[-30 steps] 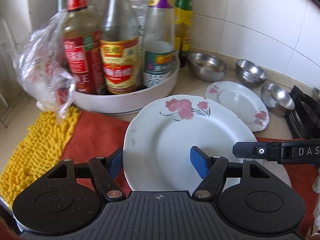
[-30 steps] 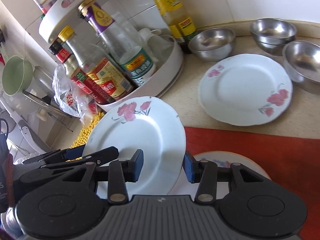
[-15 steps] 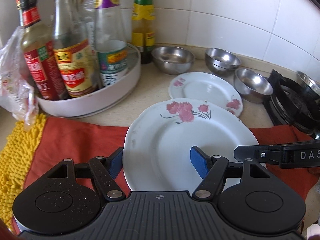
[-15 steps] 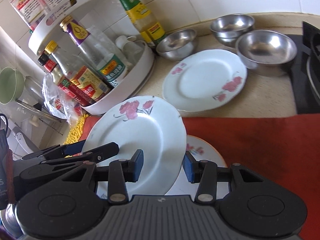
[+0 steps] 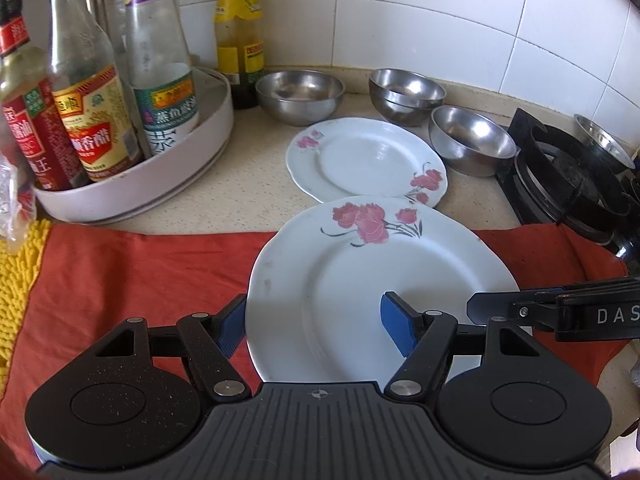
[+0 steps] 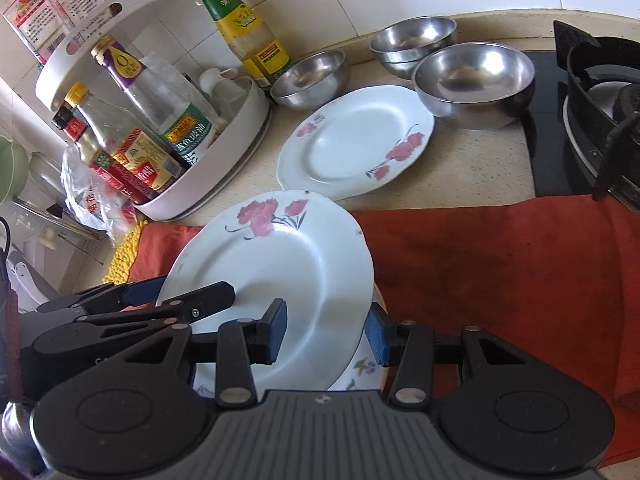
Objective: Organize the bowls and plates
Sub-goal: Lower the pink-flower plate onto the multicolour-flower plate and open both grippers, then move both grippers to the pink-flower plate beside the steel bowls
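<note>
Both grippers hold one white plate with red flowers, also in the right wrist view, lifted above the red cloth. My left gripper is shut on its left rim, my right gripper on its right rim. A second flowered plate lies flat on the counter beyond, shown too in the right wrist view. Another plate lies under the held one. Steel bowls stand behind: one at left, a stacked pair, one at right.
A white turntable tray with sauce bottles stands at the left. A green-capped bottle is by the wall. A gas stove is at the right. A red cloth and a yellow mat cover the front counter.
Both grippers have carried the held plate to the right, toward the plate on the counter and the steel bowls. The bottle tray has shifted left in view.
</note>
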Motion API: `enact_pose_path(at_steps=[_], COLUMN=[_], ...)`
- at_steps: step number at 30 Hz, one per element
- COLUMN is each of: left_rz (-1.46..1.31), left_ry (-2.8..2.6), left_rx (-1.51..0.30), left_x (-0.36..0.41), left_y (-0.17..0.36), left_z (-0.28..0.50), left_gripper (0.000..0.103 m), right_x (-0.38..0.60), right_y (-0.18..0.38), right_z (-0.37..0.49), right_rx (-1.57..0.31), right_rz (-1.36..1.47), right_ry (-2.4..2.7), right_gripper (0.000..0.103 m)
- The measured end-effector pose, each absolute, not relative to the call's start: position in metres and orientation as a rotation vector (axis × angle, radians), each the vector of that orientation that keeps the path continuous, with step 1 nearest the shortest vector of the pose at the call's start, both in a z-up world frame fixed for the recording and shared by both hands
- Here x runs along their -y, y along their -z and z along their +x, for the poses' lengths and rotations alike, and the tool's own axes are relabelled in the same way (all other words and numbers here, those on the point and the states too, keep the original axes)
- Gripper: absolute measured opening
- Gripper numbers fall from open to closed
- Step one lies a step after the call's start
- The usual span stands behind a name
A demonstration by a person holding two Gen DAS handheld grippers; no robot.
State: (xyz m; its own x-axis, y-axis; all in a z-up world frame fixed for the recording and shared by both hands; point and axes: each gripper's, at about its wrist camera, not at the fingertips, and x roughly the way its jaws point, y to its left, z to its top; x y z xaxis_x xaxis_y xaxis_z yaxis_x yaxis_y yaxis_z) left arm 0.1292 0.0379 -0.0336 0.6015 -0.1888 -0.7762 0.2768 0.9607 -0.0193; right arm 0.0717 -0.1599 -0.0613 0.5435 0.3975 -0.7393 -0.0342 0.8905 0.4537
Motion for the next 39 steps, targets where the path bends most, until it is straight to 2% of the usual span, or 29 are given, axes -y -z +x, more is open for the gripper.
enact_pose_path(at_steps=[11,15,18,24,28,32,39], left_rz=[0.104,0.103,0.107,0.111,0.146,0.205,0.184], left_ry=[0.281,0.276,0.278,0.267,0.229,0.149,0.084], left_rx=[-0.932,-0.963,-0.951,-0.941,-0.909,-0.862,-0.853], left_x=[-0.029,-0.029,-0.028,-0.029,-0.028,-0.028,-0.034], left_y=[0.048,0.057,0.057,0.054,0.045,0.034,0.023], left_z=[0.128,0.128,0.128,0.126,0.125,0.129,0.133], left_gripper=[0.076,0.071,0.073,0.072,0.079,0.089,0.091], right_x=[0.161,0.161,0.16,0.157,0.154,0.145,0.134], right_y=[0.065,0.068,0.07,0.059,0.061,0.063,0.065], right_z=[0.069,0.069,0.068,0.063,0.063,0.065,0.073], right_rx=[-0.973,-0.981,-0.978,-0.893,-0.906,-0.909,-0.886], right_rz=[0.336,0.32,0.299,0.187,0.174,0.159,0.136], right_ry=[-0.24,-0.235,-0.228,-0.19,-0.212,-0.23,-0.253], right_gripper=[0.044,0.044,0.044,0.044,0.044,0.05,0.05])
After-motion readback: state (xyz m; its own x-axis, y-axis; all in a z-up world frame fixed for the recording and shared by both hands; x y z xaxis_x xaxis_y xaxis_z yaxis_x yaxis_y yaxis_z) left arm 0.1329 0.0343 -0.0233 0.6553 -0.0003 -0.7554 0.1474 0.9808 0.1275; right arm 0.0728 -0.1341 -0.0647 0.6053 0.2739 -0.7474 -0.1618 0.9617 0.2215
